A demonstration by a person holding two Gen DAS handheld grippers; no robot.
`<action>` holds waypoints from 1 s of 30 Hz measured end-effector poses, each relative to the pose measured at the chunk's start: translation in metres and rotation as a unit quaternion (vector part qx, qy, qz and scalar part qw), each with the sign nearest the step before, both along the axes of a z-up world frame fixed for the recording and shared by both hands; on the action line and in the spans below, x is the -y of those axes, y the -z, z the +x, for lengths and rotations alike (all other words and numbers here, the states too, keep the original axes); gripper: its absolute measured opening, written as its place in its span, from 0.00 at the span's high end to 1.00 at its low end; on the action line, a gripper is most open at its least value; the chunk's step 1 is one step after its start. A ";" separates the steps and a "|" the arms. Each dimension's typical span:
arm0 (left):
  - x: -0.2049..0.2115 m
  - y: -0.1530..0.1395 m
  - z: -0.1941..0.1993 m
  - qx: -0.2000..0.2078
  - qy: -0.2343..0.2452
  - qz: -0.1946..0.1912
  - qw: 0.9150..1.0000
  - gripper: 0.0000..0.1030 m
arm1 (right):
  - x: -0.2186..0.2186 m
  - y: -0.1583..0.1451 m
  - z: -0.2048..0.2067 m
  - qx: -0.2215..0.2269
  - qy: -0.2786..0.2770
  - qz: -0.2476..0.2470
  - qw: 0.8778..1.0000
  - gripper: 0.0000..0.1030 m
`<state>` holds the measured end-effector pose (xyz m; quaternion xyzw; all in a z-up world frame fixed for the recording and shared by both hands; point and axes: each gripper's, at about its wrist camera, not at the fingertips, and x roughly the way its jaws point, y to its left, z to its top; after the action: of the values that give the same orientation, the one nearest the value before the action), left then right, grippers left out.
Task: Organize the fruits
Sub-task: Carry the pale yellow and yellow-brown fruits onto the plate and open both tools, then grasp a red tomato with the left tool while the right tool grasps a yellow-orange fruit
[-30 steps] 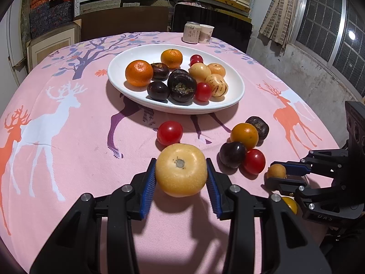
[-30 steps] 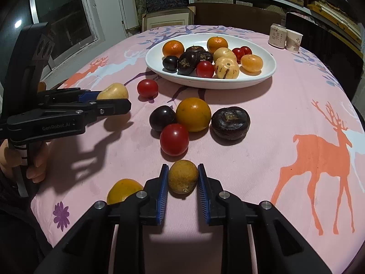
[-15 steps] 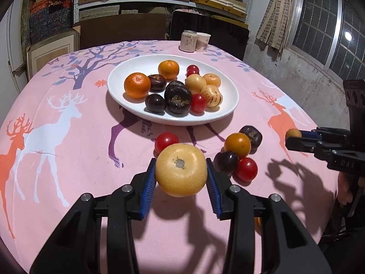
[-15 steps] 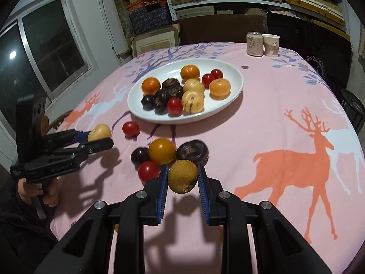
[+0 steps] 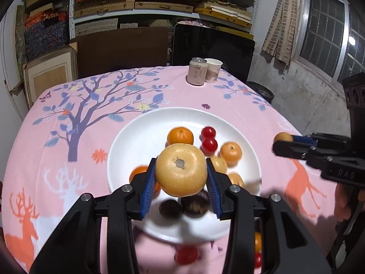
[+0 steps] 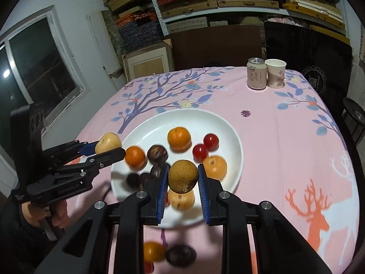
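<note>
My left gripper (image 5: pixel 181 173) is shut on a large yellow pear (image 5: pixel 181 169) and holds it in the air over the white plate (image 5: pixel 134 137). My right gripper (image 6: pixel 182 179) is shut on a small brown-green fruit (image 6: pixel 183 176), also above the plate (image 6: pixel 189 118). The plate holds oranges (image 6: pixel 179 138), red tomatoes (image 6: pixel 211 142), dark fruits and yellow fruits. Each gripper shows in the other's view: the right one (image 5: pixel 282 142) at the right, the left one (image 6: pixel 109 145) at the left.
Loose fruits lie on the pink deer-print tablecloth near me: an orange (image 6: pixel 154 251), a dark fruit (image 6: pixel 181 255), a red tomato (image 5: pixel 186 254). A drink can (image 6: pixel 256 73) and a paper cup (image 6: pixel 275 73) stand at the table's far edge. Shelves and a dark chair stand behind.
Both grippers have lifted their fruits off the table and moved forward over the plate. The loose fruits now lie below and behind the fingertips.
</note>
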<state>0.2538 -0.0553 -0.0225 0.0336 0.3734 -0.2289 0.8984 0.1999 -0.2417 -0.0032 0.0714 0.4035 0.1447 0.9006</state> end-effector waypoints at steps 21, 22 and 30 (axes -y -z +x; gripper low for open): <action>-0.016 0.005 0.008 0.010 -0.034 0.012 0.999 0.25 | -0.019 0.013 0.011 -0.003 0.001 -0.050 0.999 0.63; -0.018 0.006 -0.004 0.014 -0.032 0.021 0.999 0.25 | -0.018 0.013 -0.002 -0.001 -0.002 -0.052 0.999 0.61; -0.043 0.054 -0.094 -0.011 -0.014 0.067 0.998 0.22 | -0.023 0.051 -0.128 -0.007 -0.061 -0.050 0.997 0.55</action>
<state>0.1597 -0.0119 -0.0764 0.0861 0.3983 -0.1915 0.8929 0.0718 -0.2184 -0.0541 0.0029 0.4204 0.1783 0.8897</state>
